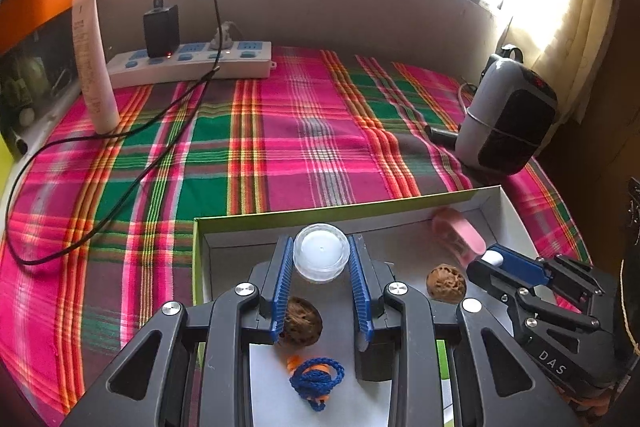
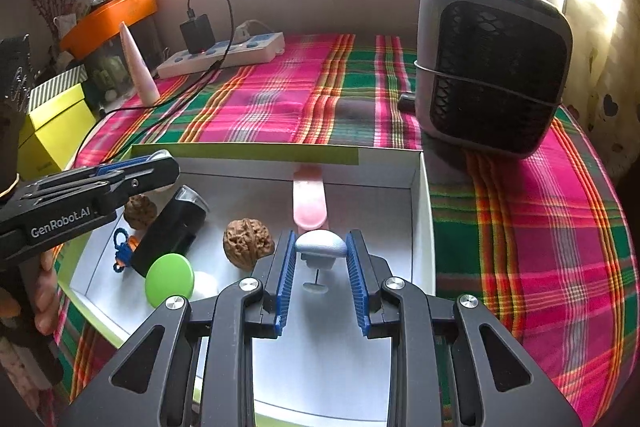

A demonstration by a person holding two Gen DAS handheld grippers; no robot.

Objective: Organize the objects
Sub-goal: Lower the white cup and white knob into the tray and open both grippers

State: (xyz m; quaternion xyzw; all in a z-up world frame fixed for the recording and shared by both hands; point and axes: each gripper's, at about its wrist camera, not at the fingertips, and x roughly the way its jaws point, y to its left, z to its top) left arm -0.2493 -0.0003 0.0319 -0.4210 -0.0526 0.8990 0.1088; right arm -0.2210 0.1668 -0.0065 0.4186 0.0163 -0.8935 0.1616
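Note:
A white box with a green rim (image 1: 360, 209) (image 2: 248, 151) sits on the plaid cloth. My left gripper (image 1: 321, 254) is shut on a small clear round jar (image 1: 321, 251) and holds it over the box's left part; it also shows in the right wrist view (image 2: 158, 163). My right gripper (image 2: 321, 247) is shut on a small white mushroom-shaped piece (image 2: 321, 244); it also shows in the left wrist view (image 1: 494, 259). In the box lie two walnuts (image 2: 248, 243) (image 2: 140, 211), a pink clip (image 2: 309, 201), a black block (image 2: 172, 231), a green disc (image 2: 170, 279) and a blue cord (image 1: 316, 379).
A grey and black heater (image 2: 492, 67) stands just behind the box's right corner. A white power strip (image 1: 192, 63) with a black charger and trailing cable lies at the back left. A white tube (image 1: 94, 67) stands at the left. A yellow-green box (image 2: 52, 127) sits far left.

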